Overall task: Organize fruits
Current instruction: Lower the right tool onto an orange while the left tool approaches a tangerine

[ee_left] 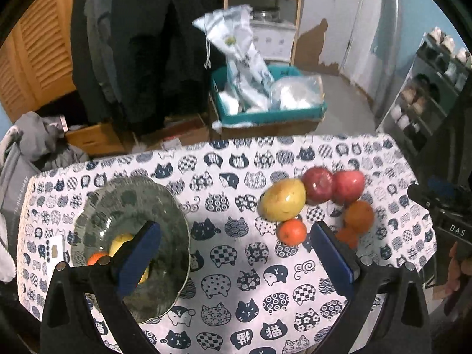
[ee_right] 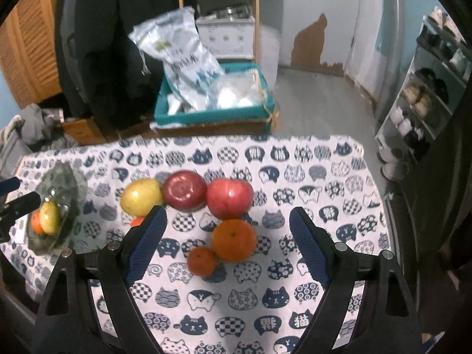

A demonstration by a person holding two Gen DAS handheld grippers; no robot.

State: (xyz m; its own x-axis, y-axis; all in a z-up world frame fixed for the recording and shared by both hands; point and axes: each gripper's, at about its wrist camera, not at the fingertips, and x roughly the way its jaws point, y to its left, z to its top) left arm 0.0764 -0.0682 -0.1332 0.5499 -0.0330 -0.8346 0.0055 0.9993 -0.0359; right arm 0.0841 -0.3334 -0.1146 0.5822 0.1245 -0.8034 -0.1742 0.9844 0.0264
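- Sitting on the cat-print cloth [ee_left: 236, 265], the glass bowl [ee_left: 165, 200] already has a yellow fruit [ee_right: 50, 216] and a small orange [ee_right: 36, 223] in it.
- Loose pile to its right: pear [ee_right: 141, 196], two apples [ee_right: 184, 190] [ee_right: 229, 197], big orange [ee_right: 234, 239], little orange [ee_right: 202, 261], plus another orange half hidden.
- Left gripper [ee_left: 236, 253] gapes wide, empty, one finger over the bowl.
- Right gripper [ee_right: 227, 244] is wide too, holding nothing, the two oranges showing between its fingers.
- Teal crate [ee_left: 265, 116] behind the table holds plastic bags.
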